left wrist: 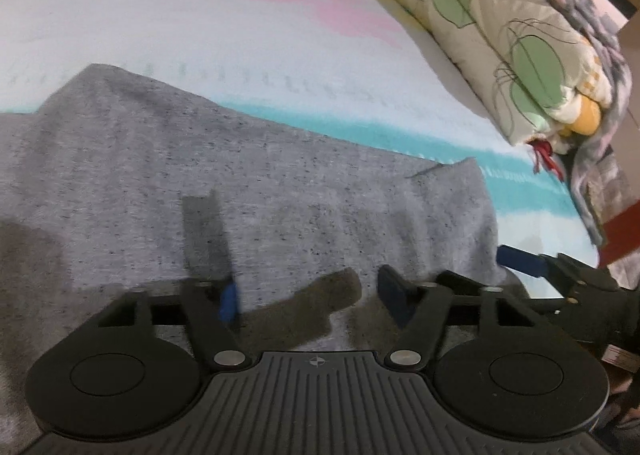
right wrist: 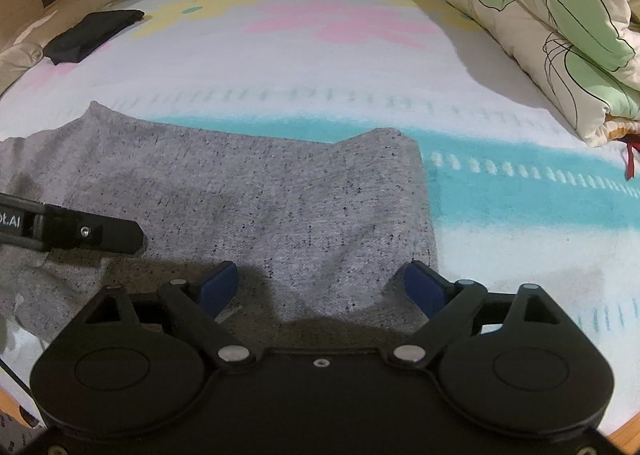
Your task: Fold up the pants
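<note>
I've got the grey speckled pants [right wrist: 248, 191] lying doubled over on the pastel bedsheet [right wrist: 320, 67], left gripper [left wrist: 308, 295] and right gripper [right wrist: 320, 287] both spread open holding nothing above the near edge, so one fold looks done with more left.

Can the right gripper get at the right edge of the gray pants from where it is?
Probably yes. The right gripper is open just over the gray pants, and nothing lies between it and that edge.

Grey pants [left wrist: 248, 183] on bedsheet [left wrist: 240, 35], left tongs [left wrist: 310, 295] open above, quilt [left wrist: 520, 43] right
</note>
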Action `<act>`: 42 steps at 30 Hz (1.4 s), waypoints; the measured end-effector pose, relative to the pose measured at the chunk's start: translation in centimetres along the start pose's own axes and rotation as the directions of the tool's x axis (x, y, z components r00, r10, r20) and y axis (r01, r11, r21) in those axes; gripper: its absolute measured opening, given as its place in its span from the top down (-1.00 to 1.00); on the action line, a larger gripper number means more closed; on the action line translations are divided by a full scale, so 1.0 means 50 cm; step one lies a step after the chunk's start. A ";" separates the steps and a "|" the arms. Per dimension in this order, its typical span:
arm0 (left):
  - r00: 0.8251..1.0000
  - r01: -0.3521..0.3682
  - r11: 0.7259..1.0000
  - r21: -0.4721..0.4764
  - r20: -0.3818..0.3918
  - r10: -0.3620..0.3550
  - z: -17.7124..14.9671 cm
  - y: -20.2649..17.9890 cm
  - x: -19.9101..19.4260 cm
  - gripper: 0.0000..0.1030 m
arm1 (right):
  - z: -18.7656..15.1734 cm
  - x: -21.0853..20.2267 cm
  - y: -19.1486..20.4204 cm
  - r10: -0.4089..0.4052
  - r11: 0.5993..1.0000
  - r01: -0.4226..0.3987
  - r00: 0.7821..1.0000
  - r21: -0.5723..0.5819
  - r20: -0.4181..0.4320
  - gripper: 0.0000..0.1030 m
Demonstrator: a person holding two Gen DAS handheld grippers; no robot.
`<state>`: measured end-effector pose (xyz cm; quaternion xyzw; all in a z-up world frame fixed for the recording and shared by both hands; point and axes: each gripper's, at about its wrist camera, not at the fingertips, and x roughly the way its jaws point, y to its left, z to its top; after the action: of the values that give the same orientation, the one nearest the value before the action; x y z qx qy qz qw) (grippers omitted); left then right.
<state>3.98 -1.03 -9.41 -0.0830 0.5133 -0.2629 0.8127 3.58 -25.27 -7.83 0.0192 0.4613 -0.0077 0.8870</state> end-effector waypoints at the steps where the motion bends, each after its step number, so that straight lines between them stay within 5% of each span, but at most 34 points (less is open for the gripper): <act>1: 1.000 -0.013 1.000 0.004 0.000 0.013 0.000 0.000 -0.001 0.37 | 0.000 -0.001 -0.002 0.000 1.000 0.000 1.000 0.003 0.000 -0.78; 4: 0.999 -0.034 0.999 0.016 0.021 0.034 -0.003 0.000 -0.011 0.80 | 0.002 -0.005 -0.006 -0.004 1.000 0.004 1.000 0.009 0.004 -0.78; 7: 0.992 -0.051 0.993 0.106 0.119 0.038 -0.007 -0.031 -0.049 0.84 | 0.006 -0.012 -0.009 -0.002 1.000 0.001 1.000 0.015 0.017 -0.77; 11: 0.946 -0.130 0.949 0.287 0.322 0.032 -0.014 -0.078 -0.129 0.84 | 0.011 -0.031 -0.019 -0.007 0.999 0.005 0.999 0.033 0.053 -0.77; 13: 0.958 -0.128 0.965 0.228 0.280 0.061 -0.004 -0.045 -0.130 0.84 | 0.013 -0.041 -0.029 -0.012 0.998 0.007 0.997 0.057 0.071 -0.77; 16: 0.994 -0.085 0.994 0.062 0.075 0.080 0.008 0.039 -0.075 0.82 | 0.020 -0.047 -0.045 -0.027 0.996 0.019 0.996 0.093 0.082 -0.77; 18: 0.999 -0.051 0.997 -0.051 -0.018 0.050 0.005 0.089 -0.039 0.73 | 0.027 -0.045 -0.053 -0.042 0.993 0.033 0.995 0.113 0.085 -0.77; 23: 0.998 -0.058 0.998 -0.015 0.006 0.058 0.016 0.084 -0.051 0.72 | 0.051 -0.030 -0.054 -0.055 0.990 0.044 0.995 0.135 0.082 -0.70; 26: 0.995 -0.099 0.993 0.071 0.020 0.097 0.012 0.064 -0.047 0.71 | 0.062 0.001 -0.051 -0.059 0.992 0.054 0.997 0.118 0.040 -0.47; 29: 0.994 -0.109 0.989 0.097 0.029 0.107 0.012 0.059 -0.044 0.69 | 0.057 0.046 -0.053 -0.114 0.987 0.118 0.993 0.107 -0.035 -0.45; 33: 0.992 -0.120 0.988 0.098 0.043 0.116 0.015 0.057 -0.037 0.71 | 0.048 0.059 -0.081 -0.092 0.970 0.104 0.994 0.219 -0.063 -0.56; 39: 0.970 -0.191 0.953 0.235 0.191 0.147 0.005 0.014 -0.069 0.74 | 0.048 0.032 -0.069 -0.107 0.975 0.110 0.994 0.194 -0.023 -0.55; 42: 0.983 -0.181 0.958 0.223 0.068 0.170 0.004 0.025 -0.044 0.67 | 0.049 0.007 -0.063 -0.102 0.979 0.098 0.995 0.178 0.014 -0.55</act>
<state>3.87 1.13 -8.08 0.0507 0.4655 -0.2448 0.8490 5.68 -28.51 -6.79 0.0746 0.4488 -0.0936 0.8856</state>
